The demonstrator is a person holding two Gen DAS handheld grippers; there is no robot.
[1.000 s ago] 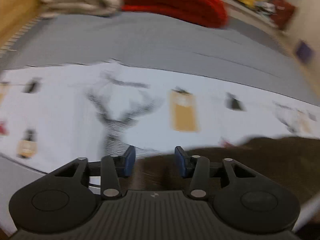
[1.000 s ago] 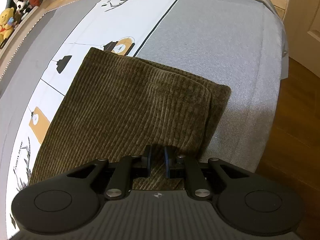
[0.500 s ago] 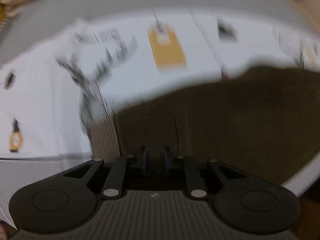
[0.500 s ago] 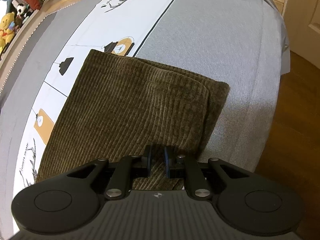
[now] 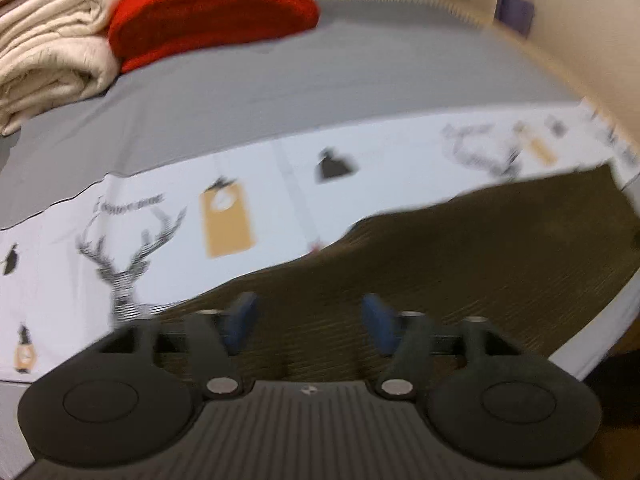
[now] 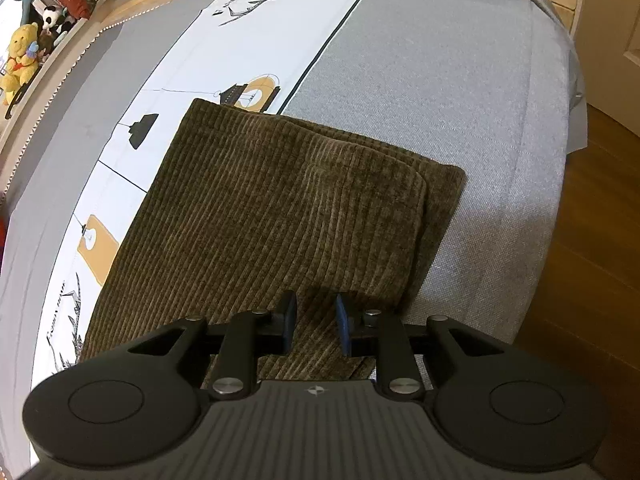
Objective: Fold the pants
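The pants (image 6: 280, 216), brown corduroy, lie folded into a thick rectangle on the bed (image 6: 460, 92). Taking the pants as the landmark: their far end rests on the white printed band of the bedspread (image 6: 256, 40), covering the lower edge of an orange tag print, while their right side lies on the plain grey cloth. Along that right side the upper layer stops just short of the layer beneath, so a narrow strip of the lower layer shows, ending in a rounded corner.

The right hand-held gripper (image 6: 316, 328) sits over the near end of the pants with its blue pads parted by a narrow gap; ribbed cloth shows between them, and I cannot tell whether the pads touch the cloth. To the right of the pants, past the edge of the bed, is a wooden floor (image 6: 592, 280). Far to the left of the pants, beyond the bed's edge, a yellow stuffed bear (image 6: 18, 60) sits on a shelf.

The left wrist view is blurred. There the left hand-held gripper (image 5: 308, 320) is spread wide above the near left part of the pants (image 5: 460, 256), holding nothing. Beyond the pants, across the white band, a red blanket (image 5: 212, 12) and a cream blanket (image 5: 48, 52) are stacked at the far side of the bed.
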